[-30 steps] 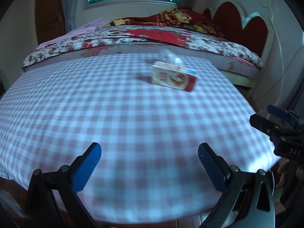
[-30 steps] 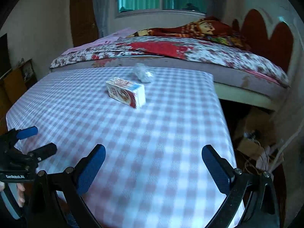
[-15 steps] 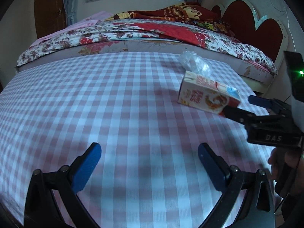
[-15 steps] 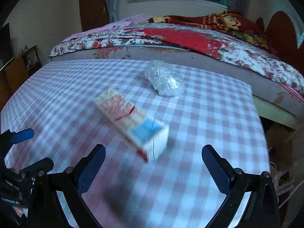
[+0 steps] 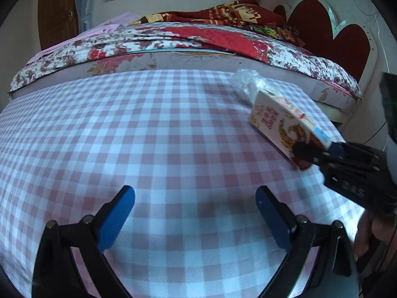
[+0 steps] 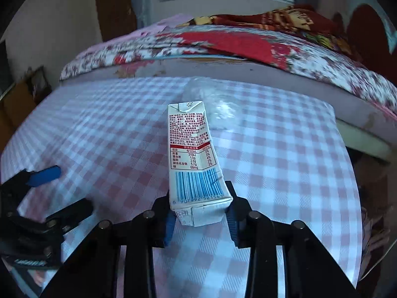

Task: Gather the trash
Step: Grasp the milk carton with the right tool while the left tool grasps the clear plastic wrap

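Between the right gripper's (image 6: 199, 219) blue pads sits the carton (image 6: 192, 154), pinched at its near end, its barcode face up and its length pointing away toward the bed (image 6: 248, 49). Seen from the left wrist, the carton (image 5: 280, 124) lies toward the table's right side, its far end just beside a crumpled clear bag (image 5: 247, 84); whether it rests on the cloth or is lifted cannot be told. The bag (image 6: 218, 104) lies near the far table edge, close to the mattress side. Right of the carton the checked cloth (image 5: 148, 136) ends at a drop-off, with little margin there. Leftward and toward the near edge the cloth runs wide and bare. The left gripper (image 5: 194, 213) hovers over that near stretch, its fingers spread wide with nothing between them.

Half a second ago the right gripper's fingers stood wide apart short of the carton; they have since closed on it, and the carton has turned end-on to that camera. The left gripper has stayed spread.
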`<action>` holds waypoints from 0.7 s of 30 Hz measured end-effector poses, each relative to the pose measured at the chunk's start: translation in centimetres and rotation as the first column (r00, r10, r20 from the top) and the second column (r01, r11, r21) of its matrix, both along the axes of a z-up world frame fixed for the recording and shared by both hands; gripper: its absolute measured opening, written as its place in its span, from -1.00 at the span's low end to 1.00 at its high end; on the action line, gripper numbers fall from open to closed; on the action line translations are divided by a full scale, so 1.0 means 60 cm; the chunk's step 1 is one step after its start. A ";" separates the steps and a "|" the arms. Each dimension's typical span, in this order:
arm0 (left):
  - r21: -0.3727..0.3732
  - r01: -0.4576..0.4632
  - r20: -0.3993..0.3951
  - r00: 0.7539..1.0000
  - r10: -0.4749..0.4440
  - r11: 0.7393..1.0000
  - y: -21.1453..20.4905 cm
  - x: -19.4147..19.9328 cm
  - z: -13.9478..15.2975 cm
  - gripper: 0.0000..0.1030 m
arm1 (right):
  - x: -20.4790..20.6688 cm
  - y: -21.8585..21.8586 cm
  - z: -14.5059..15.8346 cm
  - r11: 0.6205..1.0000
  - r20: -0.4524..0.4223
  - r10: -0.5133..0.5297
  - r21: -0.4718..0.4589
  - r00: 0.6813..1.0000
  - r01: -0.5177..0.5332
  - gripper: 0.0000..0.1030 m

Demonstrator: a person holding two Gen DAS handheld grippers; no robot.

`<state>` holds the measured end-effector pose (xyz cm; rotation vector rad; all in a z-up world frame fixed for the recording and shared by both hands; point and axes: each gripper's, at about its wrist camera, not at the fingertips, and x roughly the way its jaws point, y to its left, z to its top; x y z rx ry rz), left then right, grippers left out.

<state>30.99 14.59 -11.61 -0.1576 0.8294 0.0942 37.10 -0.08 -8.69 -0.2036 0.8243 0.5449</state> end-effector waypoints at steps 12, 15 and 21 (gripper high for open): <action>0.028 0.085 0.010 0.996 -0.086 0.996 -0.071 0.072 0.014 0.68 | 0.056 -0.093 0.009 0.982 0.001 -0.187 -0.019 0.982 0.187 -0.29; 0.042 0.099 0.010 0.995 -0.100 0.994 -0.086 0.106 0.014 0.68 | 0.087 -0.104 0.008 0.975 -0.009 -0.223 -0.014 0.975 0.222 -0.29; 0.068 0.111 0.030 0.993 -0.113 0.992 -0.109 0.160 0.018 0.68 | 0.141 -0.104 0.010 0.969 -0.004 -0.245 -0.014 0.969 0.245 -0.29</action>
